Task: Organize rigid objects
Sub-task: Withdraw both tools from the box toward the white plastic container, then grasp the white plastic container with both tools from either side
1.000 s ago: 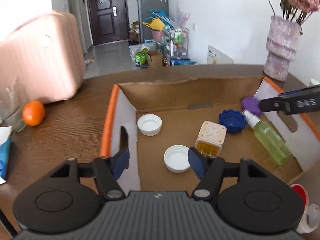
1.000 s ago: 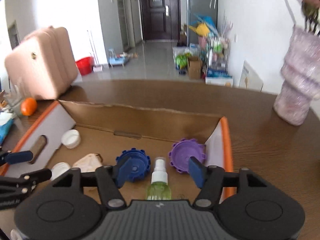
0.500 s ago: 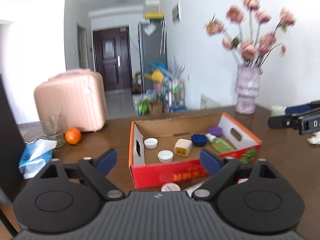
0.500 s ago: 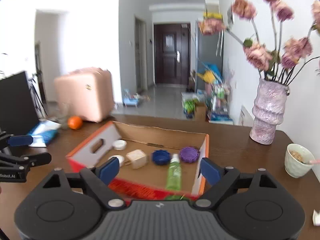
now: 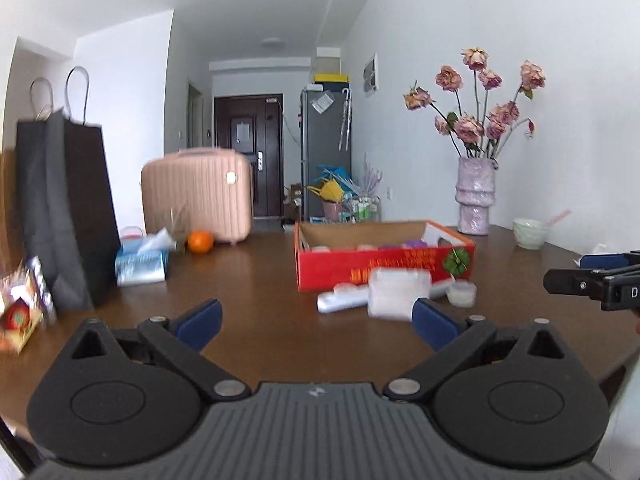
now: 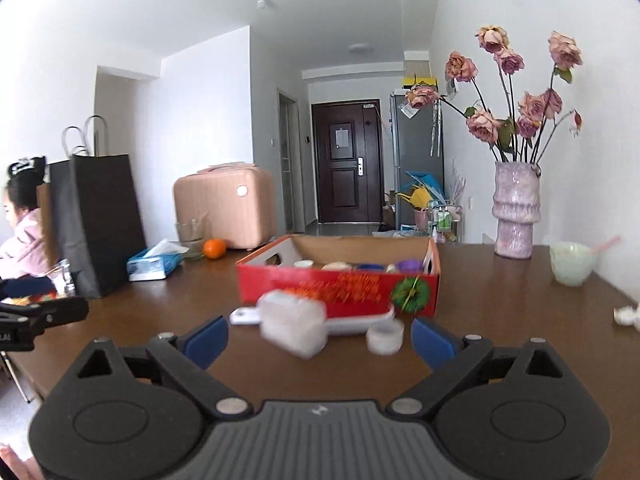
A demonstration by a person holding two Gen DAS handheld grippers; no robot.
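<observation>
Both hand-held grippers — left (image 5: 316,318), right (image 6: 320,338) — have just been opening and are empty. Your translucent plastic box (image 6: 292,330) lies on the table (image 6: 500,300) dead ahead of the right one — nearer — before the red cardboard box (image 6: 336,290).

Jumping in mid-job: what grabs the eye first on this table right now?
The red cardboard box at mid-table, caps and lids inside. Just before it lie a clear plastic container, a white remote and a small white lid. At the far right corner stands a pink vase of dried roses.
</observation>
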